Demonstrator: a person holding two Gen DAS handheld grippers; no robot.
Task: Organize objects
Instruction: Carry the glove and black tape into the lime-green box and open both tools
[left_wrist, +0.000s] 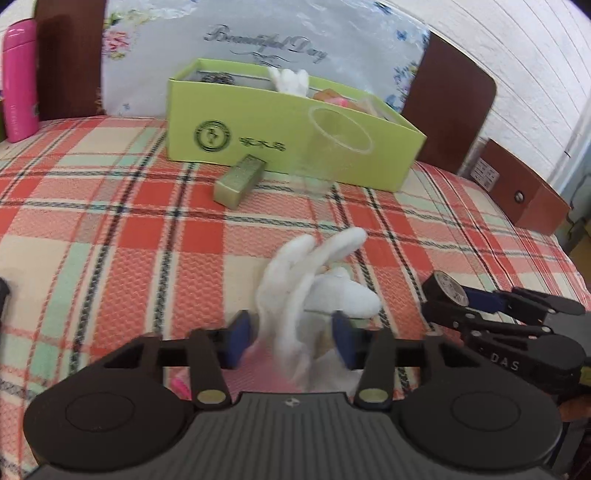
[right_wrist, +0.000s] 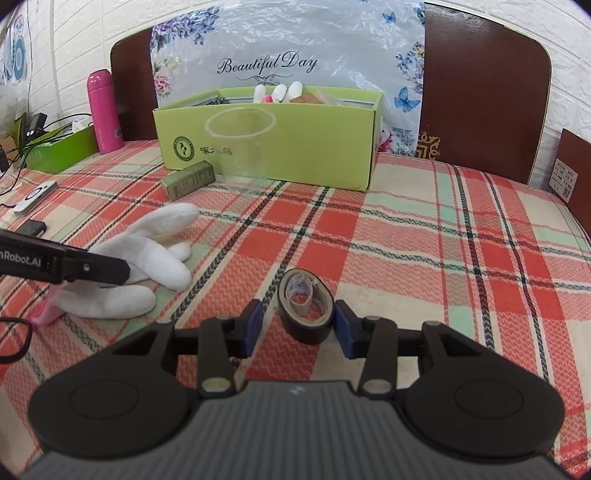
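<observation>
White fabric glove (left_wrist: 314, 280) between spread left gripper (left_wrist: 291, 341) fingers; black tape roll (right_wrist: 304, 306) between spread right gripper (right_wrist: 299, 325) fingers, plaid bed (right_wrist: 424, 236).

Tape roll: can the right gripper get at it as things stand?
Probably yes. The tape roll already sits between the open fingers of the right gripper, upright on the plaid blanket, with nothing between them. The white glove lies off to the left, at the left gripper.

A white glove (right_wrist: 147, 258) is lying on red-and-mint plaid bedding (right_wrist: 424, 240); at twelve o'clock, a lime-green box (right_wrist: 295, 147) is showing, a pink bottle (right_wrist: 104, 110) at ten.
</observation>
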